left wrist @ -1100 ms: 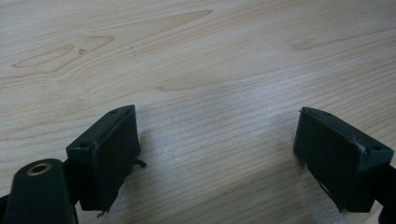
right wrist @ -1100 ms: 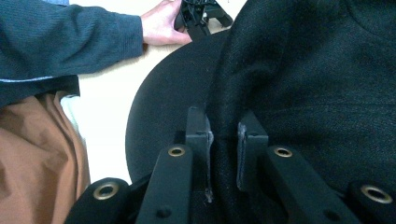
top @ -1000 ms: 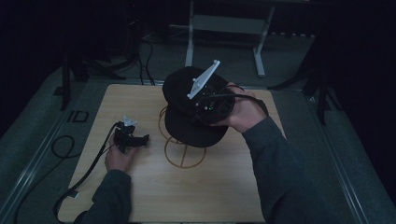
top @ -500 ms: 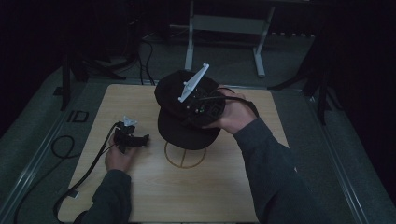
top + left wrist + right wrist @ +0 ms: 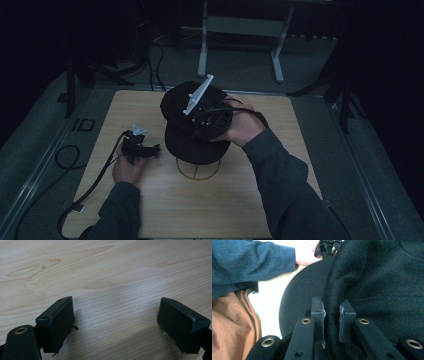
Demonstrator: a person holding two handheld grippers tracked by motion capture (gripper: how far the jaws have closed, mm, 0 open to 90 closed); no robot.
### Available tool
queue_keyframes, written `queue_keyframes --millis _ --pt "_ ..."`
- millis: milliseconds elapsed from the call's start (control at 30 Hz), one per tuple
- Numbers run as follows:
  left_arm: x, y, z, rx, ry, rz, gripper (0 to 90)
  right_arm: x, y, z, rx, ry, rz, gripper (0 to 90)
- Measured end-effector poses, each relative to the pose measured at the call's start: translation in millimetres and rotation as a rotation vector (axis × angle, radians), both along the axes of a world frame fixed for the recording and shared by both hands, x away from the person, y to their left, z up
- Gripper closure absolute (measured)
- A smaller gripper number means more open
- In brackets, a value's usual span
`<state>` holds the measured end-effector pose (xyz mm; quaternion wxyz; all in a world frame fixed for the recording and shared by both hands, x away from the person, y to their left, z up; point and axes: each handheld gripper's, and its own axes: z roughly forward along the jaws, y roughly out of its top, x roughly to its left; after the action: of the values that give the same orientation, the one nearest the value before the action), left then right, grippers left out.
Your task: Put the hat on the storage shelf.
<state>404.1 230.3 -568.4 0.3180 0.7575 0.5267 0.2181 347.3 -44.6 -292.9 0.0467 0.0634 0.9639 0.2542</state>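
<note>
Right gripper (image 5: 202, 117) clamped on a black cap (image 5: 192, 132) above a wire stand (image 5: 197, 167); left gripper (image 5: 140, 146) idle on the table (image 5: 210, 210).

From my remote seat, the right gripper view shows both jaws pressed onto a fold of the cap's (image 5: 374, 282) black fabric, with almost no gap between them, and the brim curves away at their 10 o'clock. In the high view I see the cap near the table's centre, held over the round wire stand, whose ring base peeks out at the cap's 6 o'clock. The left gripper lies at the cap's 9 o'clock, near but apart (its cable (image 5: 85, 187) trails off toward 7 o'clock). Its own view shows the jaws spread wide over bare wood (image 5: 112, 277), holding nothing.
</note>
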Motion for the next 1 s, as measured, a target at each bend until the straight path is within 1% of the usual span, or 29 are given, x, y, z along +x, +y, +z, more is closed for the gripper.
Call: queue_keyframes --millis 300,433,533,733,900,1000 --pt "-0.1 0.1 0.1 0.001 0.001 -0.001 13.8 2.9 5.1 -5.5 -0.002 0.015 0.002 77.7" --pt "-0.1 0.1 0.1 0.001 0.001 -0.001 13.8 3.2 7.5 -8.1 -0.016 0.020 0.001 76.0" --pt "0.0 0.2 0.1 0.002 0.001 -0.002 13.8 3.5 8.3 -10.1 -0.028 0.021 0.010 75.5" --pt "0.0 0.3 0.2 0.002 0.003 -0.003 13.8 4.2 8.5 -13.3 -0.027 0.026 0.009 75.0" --pt "0.0 0.1 0.2 0.001 0.003 -0.002 13.8 3.7 11.0 -16.1 -0.042 0.026 0.015 72.4" --pt "-0.1 0.1 0.2 0.000 0.003 -0.002 13.8 4.6 11.1 -17.9 -0.041 0.041 0.017 71.5"
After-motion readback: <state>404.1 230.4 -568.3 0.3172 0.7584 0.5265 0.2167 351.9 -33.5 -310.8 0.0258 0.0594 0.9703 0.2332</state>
